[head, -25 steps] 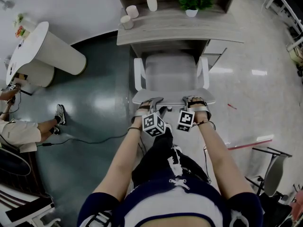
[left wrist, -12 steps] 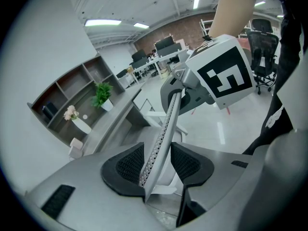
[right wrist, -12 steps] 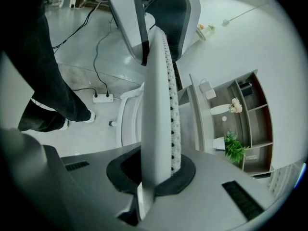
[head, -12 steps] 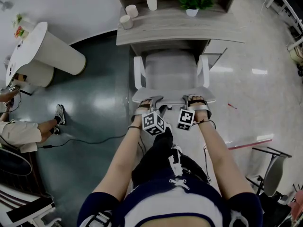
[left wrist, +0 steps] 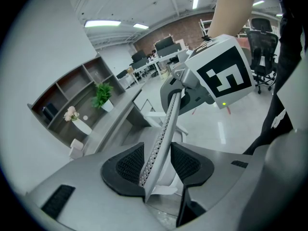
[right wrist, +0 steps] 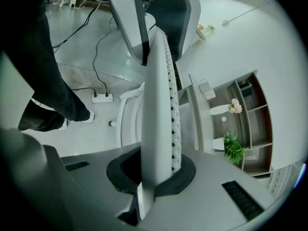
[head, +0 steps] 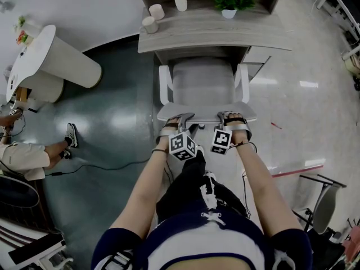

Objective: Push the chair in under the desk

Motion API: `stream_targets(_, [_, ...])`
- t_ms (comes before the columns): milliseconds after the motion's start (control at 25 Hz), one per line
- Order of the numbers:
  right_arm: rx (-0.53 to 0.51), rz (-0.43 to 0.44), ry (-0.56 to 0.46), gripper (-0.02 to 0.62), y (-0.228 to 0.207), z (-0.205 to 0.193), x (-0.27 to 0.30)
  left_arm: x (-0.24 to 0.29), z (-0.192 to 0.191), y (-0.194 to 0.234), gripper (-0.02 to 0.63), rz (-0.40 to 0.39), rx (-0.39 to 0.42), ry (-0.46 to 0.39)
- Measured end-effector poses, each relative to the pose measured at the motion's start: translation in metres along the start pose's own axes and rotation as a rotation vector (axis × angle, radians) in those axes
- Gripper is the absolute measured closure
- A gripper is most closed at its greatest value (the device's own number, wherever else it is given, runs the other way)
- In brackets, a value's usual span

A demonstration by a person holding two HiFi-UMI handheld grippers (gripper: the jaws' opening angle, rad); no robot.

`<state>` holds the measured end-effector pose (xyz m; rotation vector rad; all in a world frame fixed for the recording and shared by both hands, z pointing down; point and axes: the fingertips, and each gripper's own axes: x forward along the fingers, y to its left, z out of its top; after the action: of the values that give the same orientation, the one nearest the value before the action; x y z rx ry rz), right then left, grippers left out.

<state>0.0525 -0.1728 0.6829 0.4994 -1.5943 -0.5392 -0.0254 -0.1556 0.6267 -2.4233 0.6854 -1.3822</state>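
the right gripper's [right wrist: 156, 170] jaws are pinched tight on the top rim of the chair [head: 205, 86] back. the left gripper's [left wrist: 158, 163] jaws stand wide, with the same rim running loose between them. the chair is pale grey with a perforated back and white armrests, and its seat front meets the middle of the desk's [head: 214, 35] near edge.

Beneath you, the floor [head: 112, 103] is glossy dark teal to your left and pale polished tile to your right, both mirroring ceiling lights. A white round table [head: 34, 55] on a cone base stands at your far left, and a black cable [head: 101, 167] trails nearby. An open shelf unit [left wrist: 72, 81] lines the white wall ahead; strip lights [left wrist: 102, 23] and a brick wall [left wrist: 159, 32] lie beyond.
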Motion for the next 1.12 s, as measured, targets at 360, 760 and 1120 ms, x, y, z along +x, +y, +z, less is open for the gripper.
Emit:
stream_targets(360, [-0.002,0.005,0.005,0.583,-0.004,-0.001,0.006,0.005,0.0,0.006,0.426,0.008,0.006,-0.007])
stream_targets(760, [0.001,-0.001,0.005,0.583,-0.016,-0.003,0.014,0.012,0.001,0.017,0.426,0.014,0.011,-0.011])
stream_targets(1120, [0.001,-0.002,0.008,0.583,-0.022,-0.005,0.018,0.016,0.002,0.024,0.426,0.017,0.017,-0.014])
